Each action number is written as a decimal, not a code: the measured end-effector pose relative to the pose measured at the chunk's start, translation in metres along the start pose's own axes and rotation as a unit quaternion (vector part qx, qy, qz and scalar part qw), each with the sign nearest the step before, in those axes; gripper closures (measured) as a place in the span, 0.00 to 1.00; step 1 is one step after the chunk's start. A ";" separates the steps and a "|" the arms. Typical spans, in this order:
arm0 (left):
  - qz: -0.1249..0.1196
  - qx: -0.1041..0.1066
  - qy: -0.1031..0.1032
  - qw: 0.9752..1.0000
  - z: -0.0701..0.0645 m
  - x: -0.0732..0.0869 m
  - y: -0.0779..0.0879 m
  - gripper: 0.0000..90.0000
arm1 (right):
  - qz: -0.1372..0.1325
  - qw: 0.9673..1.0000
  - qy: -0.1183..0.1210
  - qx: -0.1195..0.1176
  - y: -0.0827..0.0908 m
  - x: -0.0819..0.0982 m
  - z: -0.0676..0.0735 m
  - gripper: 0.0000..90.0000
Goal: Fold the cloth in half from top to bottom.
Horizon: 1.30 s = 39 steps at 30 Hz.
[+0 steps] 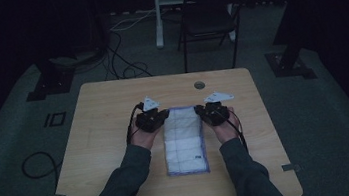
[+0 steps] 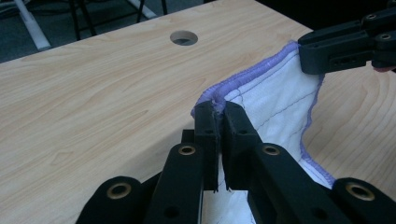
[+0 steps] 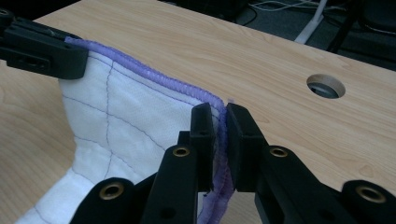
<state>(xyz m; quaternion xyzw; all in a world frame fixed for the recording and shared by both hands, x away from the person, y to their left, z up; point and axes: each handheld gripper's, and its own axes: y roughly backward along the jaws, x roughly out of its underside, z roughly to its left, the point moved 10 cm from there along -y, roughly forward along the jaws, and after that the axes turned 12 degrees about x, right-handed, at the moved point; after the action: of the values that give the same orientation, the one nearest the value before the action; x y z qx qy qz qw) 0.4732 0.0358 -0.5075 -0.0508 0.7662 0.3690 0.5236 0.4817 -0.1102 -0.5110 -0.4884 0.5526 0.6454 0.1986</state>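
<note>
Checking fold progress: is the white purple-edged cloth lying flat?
No: the white purple-edged cloth has its far edge lifted, pinched by left gripper and right gripper.

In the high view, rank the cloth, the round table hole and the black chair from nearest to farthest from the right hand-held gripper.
1. The cloth: its far corner is clamped in the right hand-held gripper, and it lies to that gripper's left.
2. The table hole: just beyond the gripper, near the table's far edge.
3. The chair: on the floor past the table.
</note>
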 end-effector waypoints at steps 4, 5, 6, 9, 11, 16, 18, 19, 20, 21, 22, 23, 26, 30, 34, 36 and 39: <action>-0.004 0.000 0.003 1.000 -0.002 0.001 0.003 0.96 | -0.004 1.000 0.003 -0.002 0.004 -0.002 0.002 0.92; -0.006 0.002 0.003 1.000 -0.003 0.001 0.005 0.96 | -0.005 1.000 0.003 -0.004 0.006 -0.002 0.003 0.92; -0.006 0.002 0.003 1.000 -0.003 0.001 0.005 0.96 | -0.005 1.000 0.003 -0.004 0.006 -0.002 0.003 0.92; -0.008 0.003 0.003 1.000 -0.005 0.001 0.007 0.96 | -0.008 1.000 0.005 -0.006 0.009 -0.003 0.004 0.92; -0.011 0.005 0.003 1.000 -0.009 0.002 0.011 0.96 | -0.011 1.000 0.004 -0.010 0.013 -0.001 0.006 0.92; -0.014 0.012 0.003 1.000 -0.016 0.006 0.014 0.96 | -0.013 1.000 0.004 -0.012 0.019 0.002 0.008 0.92; -0.016 0.013 0.001 1.000 -0.017 0.007 0.015 0.96 | -0.013 1.000 0.004 -0.014 0.021 0.003 0.008 0.92; -0.016 0.013 0.001 1.000 -0.017 0.007 0.015 0.96 | -0.013 1.000 0.003 -0.014 0.021 0.004 0.009 0.92; -0.015 0.014 0.001 1.000 -0.019 0.008 0.016 0.96 | -0.013 1.000 0.003 -0.014 0.021 0.004 0.009 0.92; -0.016 0.014 0.001 1.000 -0.019 0.009 0.017 0.96 | -0.013 1.000 0.004 -0.017 0.023 0.005 0.009 0.92; -0.017 0.015 0.001 1.000 -0.020 0.010 0.017 0.96 | -0.013 1.000 0.004 -0.017 0.024 0.005 0.010 0.92; -0.017 0.016 0.002 1.000 -0.021 0.011 0.018 0.96 | -0.014 1.000 0.004 -0.020 0.025 0.006 0.011 0.92; -0.017 0.017 0.002 1.000 -0.023 0.014 0.019 0.96 | -0.012 1.000 0.004 -0.024 0.027 0.009 0.013 0.91; -0.016 0.020 0.004 1.000 -0.026 0.018 0.022 0.96 | -0.010 1.000 0.005 -0.029 0.030 0.013 0.016 0.91; -0.017 0.022 0.003 1.000 -0.029 0.022 0.024 0.96 | -0.009 0.999 0.006 -0.033 0.033 0.016 0.019 0.91; -0.018 0.024 0.003 1.000 -0.031 0.024 0.025 0.96 | -0.010 0.999 0.006 -0.034 0.035 0.017 0.020 0.91; -0.018 0.028 0.004 0.999 -0.034 0.027 0.027 0.96 | -0.010 0.999 0.006 -0.037 0.038 0.020 0.021 0.91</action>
<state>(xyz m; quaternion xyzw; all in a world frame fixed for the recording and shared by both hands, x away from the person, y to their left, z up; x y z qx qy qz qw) 0.4225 0.0424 -0.5102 -0.0520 0.7774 0.3379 0.5280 0.4337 -0.1083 -0.5106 -0.5045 0.5246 0.6607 0.1837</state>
